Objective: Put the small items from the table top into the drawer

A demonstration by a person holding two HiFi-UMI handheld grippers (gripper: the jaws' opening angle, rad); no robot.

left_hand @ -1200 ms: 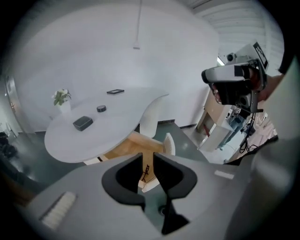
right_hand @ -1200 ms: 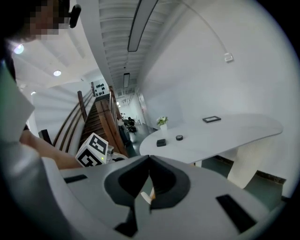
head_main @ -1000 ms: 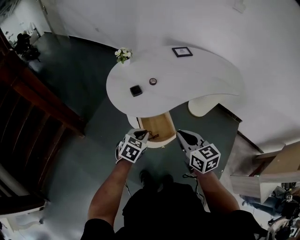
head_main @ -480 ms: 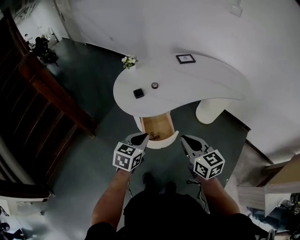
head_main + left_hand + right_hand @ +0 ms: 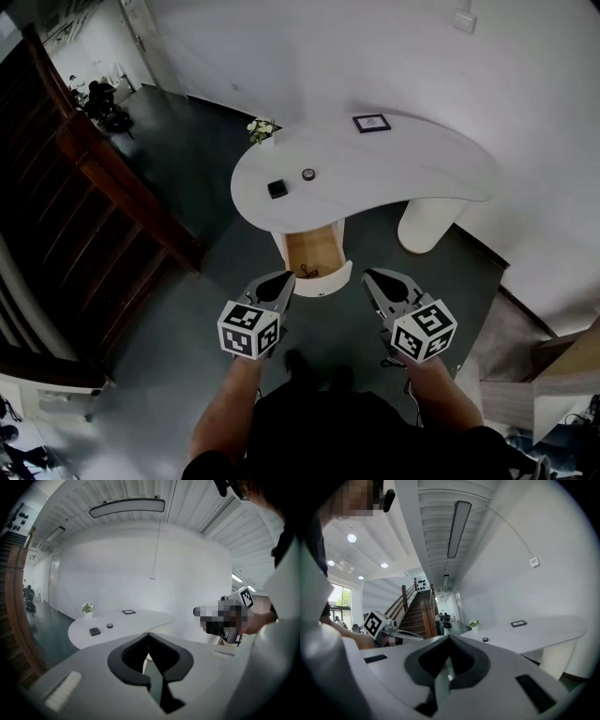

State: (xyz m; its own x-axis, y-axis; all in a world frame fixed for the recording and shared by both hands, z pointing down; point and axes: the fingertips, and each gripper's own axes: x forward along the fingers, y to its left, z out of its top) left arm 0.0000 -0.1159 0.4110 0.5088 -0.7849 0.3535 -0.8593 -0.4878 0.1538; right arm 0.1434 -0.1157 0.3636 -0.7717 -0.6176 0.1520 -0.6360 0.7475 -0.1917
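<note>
A black square item (image 5: 277, 188) and a small round item (image 5: 308, 174) lie on the white curved table (image 5: 412, 173). Both also show in the left gripper view, the square item (image 5: 94, 631) left of the round one (image 5: 109, 626). Below the table top the wooden drawer (image 5: 317, 255) stands pulled out, with a small dark thing (image 5: 307, 273) near its front. My left gripper (image 5: 279, 282) and right gripper (image 5: 376, 279) hang in front of the drawer, apart from it. Both are shut and hold nothing.
A framed picture (image 5: 372, 123) and a small pot of flowers (image 5: 262, 129) stand at the table's far side. A wooden staircase (image 5: 103, 178) runs along the left. The table's white pedestal (image 5: 427, 225) stands right of the drawer, and dark floor surrounds it.
The view has drawn back from the table. My left gripper, close to the drawer front a second ago, is now farther from it; the right gripper has drawn back too.
</note>
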